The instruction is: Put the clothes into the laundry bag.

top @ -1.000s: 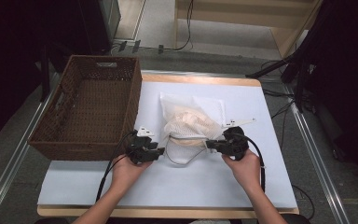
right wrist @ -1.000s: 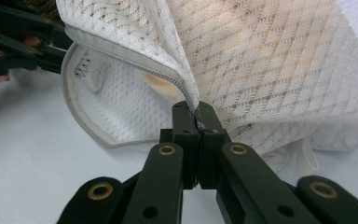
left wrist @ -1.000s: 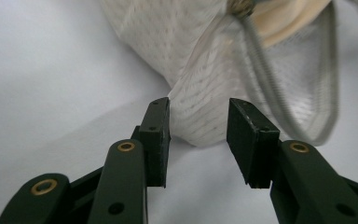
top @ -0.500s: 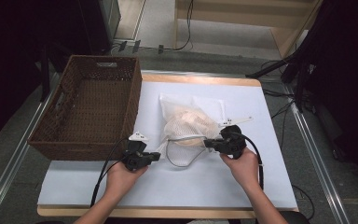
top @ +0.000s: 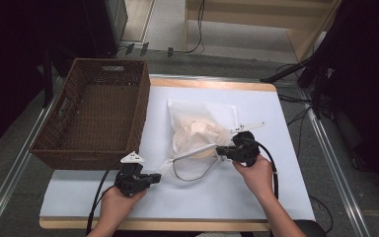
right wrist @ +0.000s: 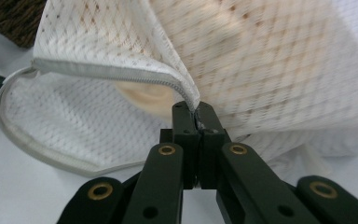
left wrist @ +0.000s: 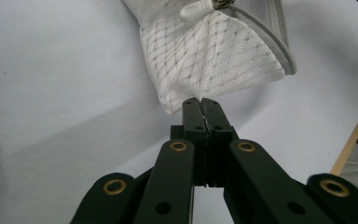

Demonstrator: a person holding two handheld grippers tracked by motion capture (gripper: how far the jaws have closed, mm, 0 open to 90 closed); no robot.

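nearest us, our left gripper (top: 150, 177) sits low on the white sheet (top: 281, 182), its jaws pressed together on a corner of the mesh bag (top: 200, 143); in the left gripper view that corner (left wrist: 175, 105) is pinched at the jaw tips. since a second ago this hand has drawn back toward us and a little to the left, while the bag has stayed near the middle of the table, so the mouth is now stretched wider between our two hands. our right gripper (top: 223, 150) is just beyond, jaws clamped on the zip edge (right wrist: 121, 74) of the bag, holding that side lifted; it has hardly moved. through the opening we see something pale and rounded (right wrist: 144, 95) inside, but cannot tell what it is. we judge the pull is meant to open the bag, perhaps to empty or fill it. for room, there is bare sheet to the right of the bag and in front of it, and the table's near edge (top: 177, 224) lies close under our left hand. farther off to the left stands the wicker basket (top: 140, 106), empty, its right wall near the bag.
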